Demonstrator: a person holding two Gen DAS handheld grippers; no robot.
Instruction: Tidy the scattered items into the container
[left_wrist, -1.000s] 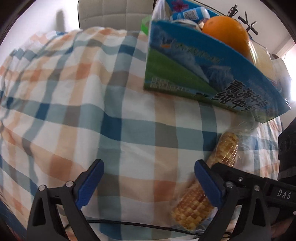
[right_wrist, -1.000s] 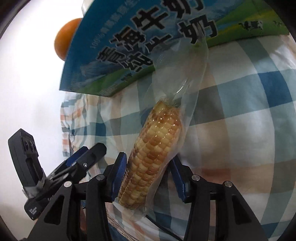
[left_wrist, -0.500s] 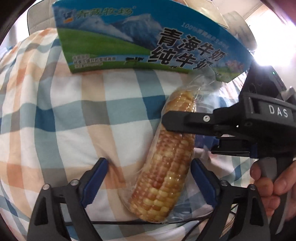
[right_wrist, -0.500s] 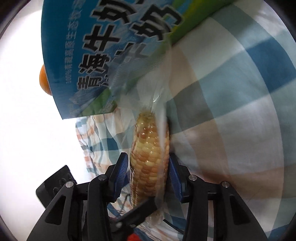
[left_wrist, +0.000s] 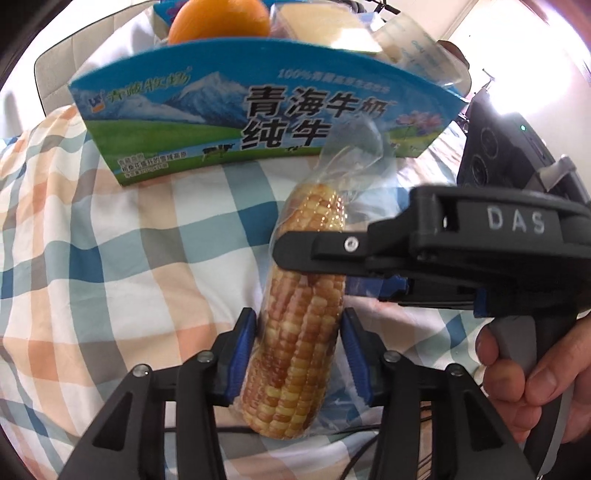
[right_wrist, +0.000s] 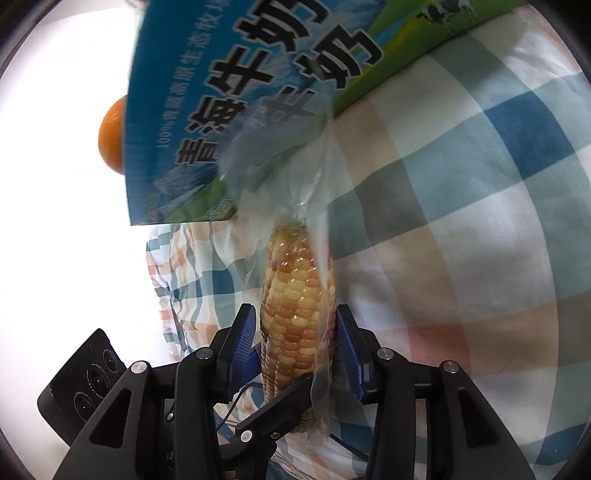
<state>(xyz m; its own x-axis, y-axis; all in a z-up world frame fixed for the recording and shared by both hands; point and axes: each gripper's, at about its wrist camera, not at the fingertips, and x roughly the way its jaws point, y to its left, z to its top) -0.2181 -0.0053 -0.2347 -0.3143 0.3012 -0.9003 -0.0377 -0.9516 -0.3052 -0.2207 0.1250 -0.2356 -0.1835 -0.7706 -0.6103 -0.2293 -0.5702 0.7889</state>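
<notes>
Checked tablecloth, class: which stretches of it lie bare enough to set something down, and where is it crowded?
Bare: the wide checked tablecloth left of the vacuum-packed corn cob and in front of the milk carton box. Crowded: around the cob, gripped by both the left tool and right tool.

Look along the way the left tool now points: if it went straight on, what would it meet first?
The left tool is already shut on the bagged corn. Beyond the cob, the right tool's finger crosses first, then probably the milk carton; depth is unclear.
</notes>
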